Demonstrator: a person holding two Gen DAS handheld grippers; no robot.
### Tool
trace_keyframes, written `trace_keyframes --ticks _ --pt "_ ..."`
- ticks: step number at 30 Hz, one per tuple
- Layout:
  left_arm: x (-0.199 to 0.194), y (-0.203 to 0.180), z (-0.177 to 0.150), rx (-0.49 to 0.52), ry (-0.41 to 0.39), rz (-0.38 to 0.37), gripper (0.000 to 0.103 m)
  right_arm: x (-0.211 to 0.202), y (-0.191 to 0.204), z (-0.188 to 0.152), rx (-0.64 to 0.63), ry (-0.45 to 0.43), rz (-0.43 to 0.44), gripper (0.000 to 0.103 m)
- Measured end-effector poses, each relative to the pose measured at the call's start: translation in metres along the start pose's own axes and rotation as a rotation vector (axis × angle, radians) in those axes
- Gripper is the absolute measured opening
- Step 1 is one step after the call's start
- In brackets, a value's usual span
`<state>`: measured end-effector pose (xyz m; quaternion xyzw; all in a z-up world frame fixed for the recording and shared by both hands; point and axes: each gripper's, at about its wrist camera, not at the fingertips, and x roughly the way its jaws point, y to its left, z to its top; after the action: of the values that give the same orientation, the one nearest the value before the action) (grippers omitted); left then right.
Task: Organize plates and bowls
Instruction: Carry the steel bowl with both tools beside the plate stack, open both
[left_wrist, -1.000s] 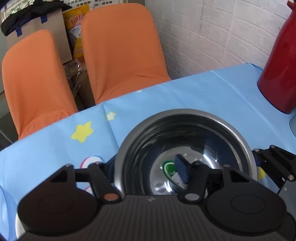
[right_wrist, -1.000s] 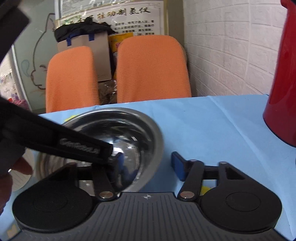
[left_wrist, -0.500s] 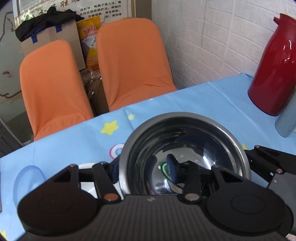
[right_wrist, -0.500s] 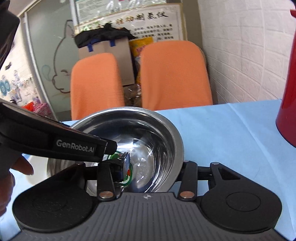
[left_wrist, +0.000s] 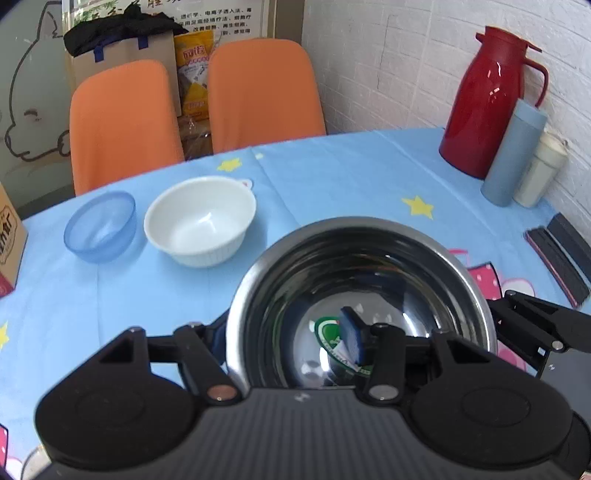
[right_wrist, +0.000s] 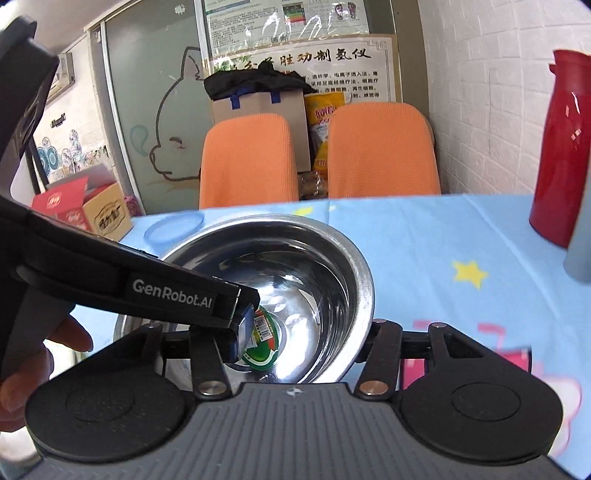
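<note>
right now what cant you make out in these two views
- Left wrist view: the steel bowl hides whether it touches the tablecloth; the left gripper's outer finger sits behind its rim.
- Right wrist view: the left gripper blocks the bowl's near-left side; the white bowl is out of sight; the blue bowl shows only a rim.
- Sticker print: too small.
- Red jug: cut off at the edge.

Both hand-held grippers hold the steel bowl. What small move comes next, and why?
Probably set the steel bowl down beside the white bowl: it looks widest, so the white and blue bowl could nest inside. The left hand-held gripper and right hand-held gripper pinch its rim.
</note>
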<state>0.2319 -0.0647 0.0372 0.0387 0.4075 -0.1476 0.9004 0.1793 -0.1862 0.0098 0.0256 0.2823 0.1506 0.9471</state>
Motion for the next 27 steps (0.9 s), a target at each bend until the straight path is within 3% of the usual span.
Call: trace_keyframes --ticks 7,15,16,17,18,21,27 --pt "-0.008 -0.001 -0.058 0.014 0.06 -0.009 0.048 -0.014 0.016 -0.043 0.033 0.077 0.012 0.088" --pt "0.002 0.009 -0.07 -0.003 0.056 0.001 0.049 -0.007 0.029 -0.052 -0.008 0.1 0.005 0.093" --pt "0.002 0.01 -0.071 -0.004 0.057 0.004 0.051 -0.008 0.03 -0.053 -0.016 0.102 0.008 0.099" --pt "0.001 0.011 -0.071 -0.004 0.054 0.013 0.064 -0.013 0.028 -0.058 -0.014 0.103 0.021 0.103" --pt "-0.002 0.013 -0.071 -0.008 0.042 0.015 0.072 -0.014 0.026 -0.058 0.002 0.106 0.036 0.103" --pt "-0.018 0.023 -0.064 -0.022 -0.003 0.013 0.076 -0.027 0.014 -0.056 0.055 0.083 0.037 0.103" --pt "-0.049 0.047 -0.049 -0.078 -0.108 0.013 0.076 -0.054 -0.008 -0.037 0.099 -0.021 -0.032 0.103"
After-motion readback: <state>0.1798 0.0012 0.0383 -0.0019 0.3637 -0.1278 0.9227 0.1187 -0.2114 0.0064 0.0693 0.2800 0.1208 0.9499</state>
